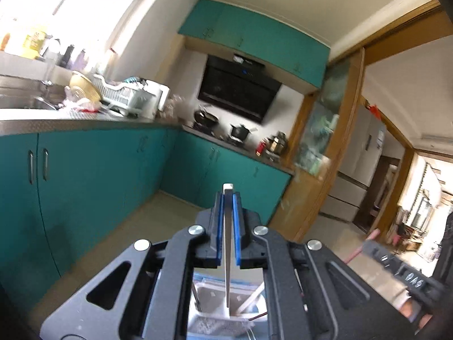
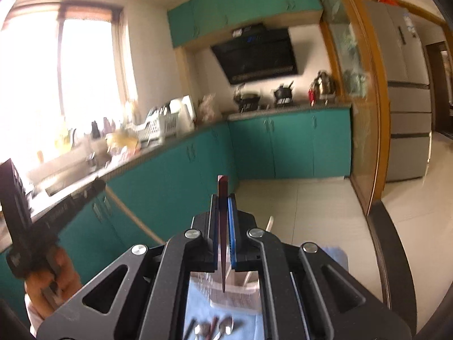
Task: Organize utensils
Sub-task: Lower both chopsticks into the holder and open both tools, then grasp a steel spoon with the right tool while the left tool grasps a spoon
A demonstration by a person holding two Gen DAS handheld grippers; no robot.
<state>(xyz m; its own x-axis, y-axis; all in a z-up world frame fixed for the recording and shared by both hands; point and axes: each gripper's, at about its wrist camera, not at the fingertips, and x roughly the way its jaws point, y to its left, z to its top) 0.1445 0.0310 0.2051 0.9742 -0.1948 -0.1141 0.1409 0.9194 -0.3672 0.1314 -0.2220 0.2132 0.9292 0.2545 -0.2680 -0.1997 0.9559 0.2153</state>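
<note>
Utensils sit in both grips, and each one runs straight along its holder's fingers: the left hand-held gripper [image 1: 228,198] is clamped on a pale, flat-handled piece [image 1: 227,243], tip poking out toward 12 o'clock, shaft trailing back to 6 o'clock. The right hand-held gripper [image 2: 223,198] is pinched shut on a dark red stick [image 2: 223,226], same line, likely a chopstick. Down below, at 6 o'clock under each tool, lies the holder [image 2: 235,289] on a blue cloth [image 2: 198,306], with spoons [image 2: 223,325] loose beside it. Both grippers point nearly level out over the kitchen, high above the worktop, so neither tip aims down at the holder. The coming drop, I'd judge, needs each wrist tipped nose-down. Neither hand looks clearly nearer.
</note>
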